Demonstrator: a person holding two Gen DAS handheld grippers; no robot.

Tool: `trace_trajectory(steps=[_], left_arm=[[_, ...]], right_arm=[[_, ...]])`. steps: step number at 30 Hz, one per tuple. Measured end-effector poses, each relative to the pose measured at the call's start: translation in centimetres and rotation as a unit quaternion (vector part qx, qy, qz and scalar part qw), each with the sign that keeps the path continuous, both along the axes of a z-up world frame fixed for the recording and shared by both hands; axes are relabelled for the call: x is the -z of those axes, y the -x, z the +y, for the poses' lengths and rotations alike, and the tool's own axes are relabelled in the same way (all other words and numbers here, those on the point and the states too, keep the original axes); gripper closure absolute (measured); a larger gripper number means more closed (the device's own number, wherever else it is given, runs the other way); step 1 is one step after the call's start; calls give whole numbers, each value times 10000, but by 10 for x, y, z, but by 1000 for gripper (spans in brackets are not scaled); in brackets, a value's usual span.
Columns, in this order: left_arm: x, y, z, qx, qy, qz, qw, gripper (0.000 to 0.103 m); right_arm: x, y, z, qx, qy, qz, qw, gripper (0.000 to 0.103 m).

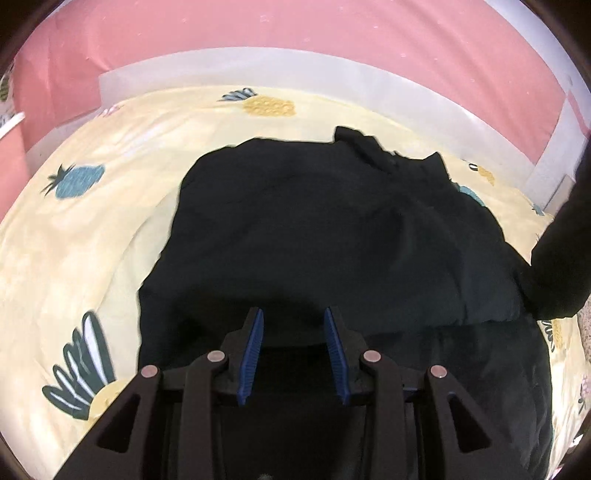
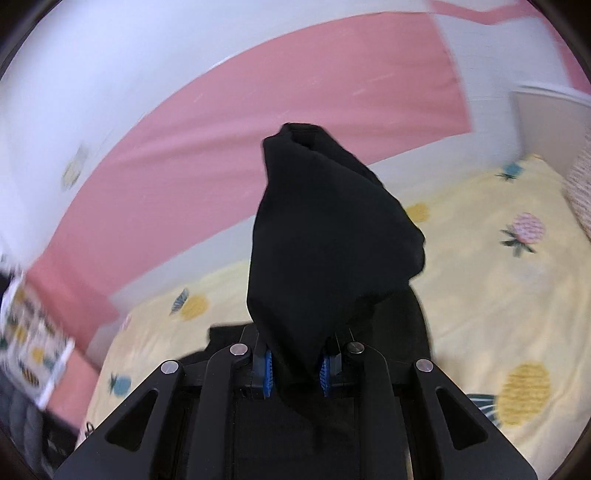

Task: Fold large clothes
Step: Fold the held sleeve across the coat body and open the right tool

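A large black garment (image 1: 314,221) lies spread on a yellow pineapple-print bedsheet (image 1: 92,240). My left gripper (image 1: 294,314) hovers over the garment's near edge. Its blue pads (image 1: 255,347) stand apart with their inner faces bare, and I see no fabric pinched between them. In the right wrist view, my right gripper (image 2: 295,343) is shut on a bunch of the same black garment (image 2: 325,229). That bunch rises in a tall dark fold above the bedsheet (image 2: 498,295) and hides the fingertips.
A pink and white wall (image 1: 258,33) runs behind the bed. A dark blurred mass (image 1: 561,258) rises at the right edge of the left wrist view. A pineapple-print pillow (image 2: 33,339) sits at the far left of the right wrist view.
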State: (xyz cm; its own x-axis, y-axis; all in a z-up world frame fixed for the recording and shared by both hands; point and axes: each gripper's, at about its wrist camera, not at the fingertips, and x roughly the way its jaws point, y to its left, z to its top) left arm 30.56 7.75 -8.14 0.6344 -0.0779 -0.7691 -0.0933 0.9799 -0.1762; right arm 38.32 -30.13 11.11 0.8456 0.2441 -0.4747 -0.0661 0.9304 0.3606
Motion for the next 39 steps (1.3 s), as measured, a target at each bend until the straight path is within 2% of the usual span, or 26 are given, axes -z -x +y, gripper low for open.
trace_trajectory(steps=[5, 11, 14, 17, 19, 20, 22, 23, 24, 27, 30, 33, 38, 39], left_arm=[[7, 10, 15, 7, -23, -6, 10000, 67], [12, 20, 36, -29, 0, -64, 10000, 67], [15, 21, 42, -56, 30, -62, 10000, 67], [17, 20, 44, -65, 93, -58, 9999, 67], [17, 19, 44, -60, 142, -63, 9999, 67], [17, 18, 43, -53, 176, -60, 9998, 67], [14, 16, 41, -11, 254, -48, 9997, 66], [12, 15, 39, 14, 283, -47, 9996, 61], [8, 14, 36, 43, 313, -59, 9995, 59], [-6, 11, 27, 173, 466, -164, 9986, 50], [-20, 3, 13, 342, 645, -266, 9970, 42], [-29, -16, -3, 516, 934, -286, 9939, 39], [-34, -60, -45, 819, 1395, -176, 9867, 36], [-33, -68, -53, 863, 1391, -170, 9864, 36]], right_arm=[[45, -20, 88, -711, 392, 360, 9960, 84], [133, -38, 175, -1327, 836, 1169, 9807, 84], [168, -43, 200, -1448, 1054, 1471, 9728, 84], [187, -44, 219, -1519, 1222, 1663, 9666, 80], [198, -39, 224, -1618, 1424, 1695, 9617, 73], [197, -35, 222, -1689, 1448, 1638, 9611, 69], [190, -28, 220, -2011, 1150, 1549, 9604, 35], [184, -24, 214, -2172, 916, 1518, 9599, 31], [174, -18, 208, -2274, 722, 1423, 9606, 31], [150, -1, 187, -2228, 563, 1030, 9678, 31], [133, 11, 140, -1750, 552, 828, 9795, 31], [134, 19, 89, -973, 847, 909, 9875, 31], [155, 27, 11, -84, 762, 1277, 9888, 31], [160, 29, -2, 66, 732, 1319, 9885, 36]])
